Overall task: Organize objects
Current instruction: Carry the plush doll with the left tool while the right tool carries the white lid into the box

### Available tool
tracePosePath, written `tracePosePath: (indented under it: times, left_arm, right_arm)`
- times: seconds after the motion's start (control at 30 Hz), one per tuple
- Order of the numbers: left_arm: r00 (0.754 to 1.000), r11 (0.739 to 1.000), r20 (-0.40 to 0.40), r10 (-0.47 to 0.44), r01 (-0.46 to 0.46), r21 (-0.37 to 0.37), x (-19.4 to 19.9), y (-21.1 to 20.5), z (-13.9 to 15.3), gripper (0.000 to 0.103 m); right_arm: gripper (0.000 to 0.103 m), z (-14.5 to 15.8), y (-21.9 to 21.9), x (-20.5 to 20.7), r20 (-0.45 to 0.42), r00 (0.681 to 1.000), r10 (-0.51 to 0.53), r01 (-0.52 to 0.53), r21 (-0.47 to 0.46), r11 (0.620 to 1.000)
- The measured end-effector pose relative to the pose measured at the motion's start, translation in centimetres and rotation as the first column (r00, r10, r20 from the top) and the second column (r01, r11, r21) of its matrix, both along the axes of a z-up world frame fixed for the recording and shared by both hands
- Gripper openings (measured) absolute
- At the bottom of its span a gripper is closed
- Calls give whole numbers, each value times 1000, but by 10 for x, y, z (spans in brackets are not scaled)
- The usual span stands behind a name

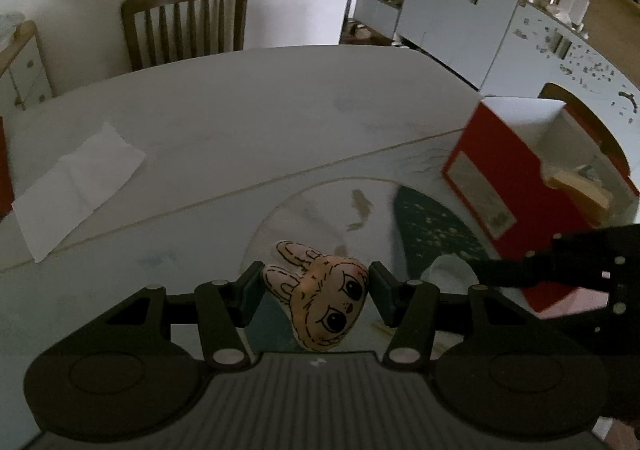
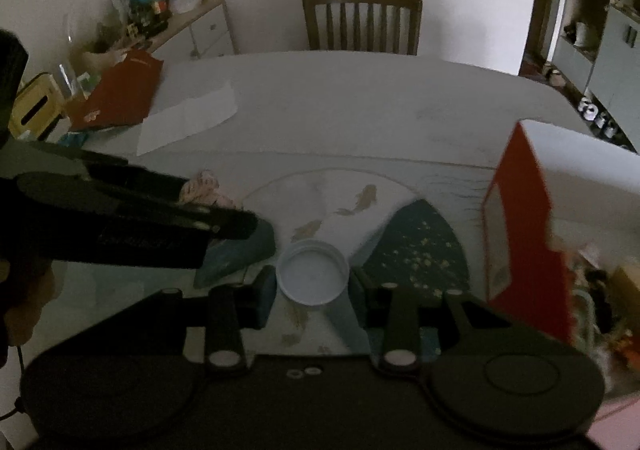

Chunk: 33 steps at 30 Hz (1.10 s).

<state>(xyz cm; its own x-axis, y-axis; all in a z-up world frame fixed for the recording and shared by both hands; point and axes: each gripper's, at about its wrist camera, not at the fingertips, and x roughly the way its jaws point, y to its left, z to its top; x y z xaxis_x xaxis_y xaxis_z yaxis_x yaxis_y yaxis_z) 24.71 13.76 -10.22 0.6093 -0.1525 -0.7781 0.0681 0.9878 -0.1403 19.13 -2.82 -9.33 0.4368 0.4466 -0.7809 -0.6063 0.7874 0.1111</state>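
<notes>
Rabbit-head toy (image 1: 320,302), pale pink with drawn black eyes and two stitched ears, sits between the fingers of the left gripper (image 1: 316,296). Its ears reach the left pad and its head lies close to the right pad, yet I cannot tell whether the jaws are pinching it or only bracketing it. It lies near the near edge of the table (image 1: 248,109), on the patterned mat (image 1: 320,205) with painted fish, tipped on its side, probably because a soft flat toy is easiest to take across its width.

White cap (image 2: 313,272), round and shallow with its hollow side up, lies on the same mat between the fingers of the right gripper (image 2: 313,282). Those jaws are spread with a gap on both sides of the cap, so nothing is grasped there. The hold looks like a line-up for closing on the rim.

To the right stands the red box (image 1: 516,185), open at the top with things already inside, likely the place where these items are meant to go. Its side carries a pale label, but the print is too blurred to read. Farther left on the table lies a folded white paper (image 1: 76,189). A wooden chair (image 1: 184,25) stands at the far edge.
</notes>
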Motion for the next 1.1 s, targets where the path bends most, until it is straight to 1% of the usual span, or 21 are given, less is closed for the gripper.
tracePosePath:
  times: [0.33,0.63,0.83,1.1]
  left_arm:
    - [999,999,-12,-33,33,-21,-30,-25,20,56]
    - [997,996,-1,-79,79,-41,-43,-56,38,56]
    - [993,992,13,-119,119,-33,-39,-87,47,56]
    - [988,987,22,-155,156,-26,-16,-132,53,56]
  right_arm:
    - [38,26,-34,-17,24,998,-49,49,24,999]
    - [38,44,-73,-24,45,995,-84,81,49,996]
    - [38,47,-106,-16,45,992,-121,118,57,991]
    - [38,45,-151,2,50,987,-151,148,50,988]
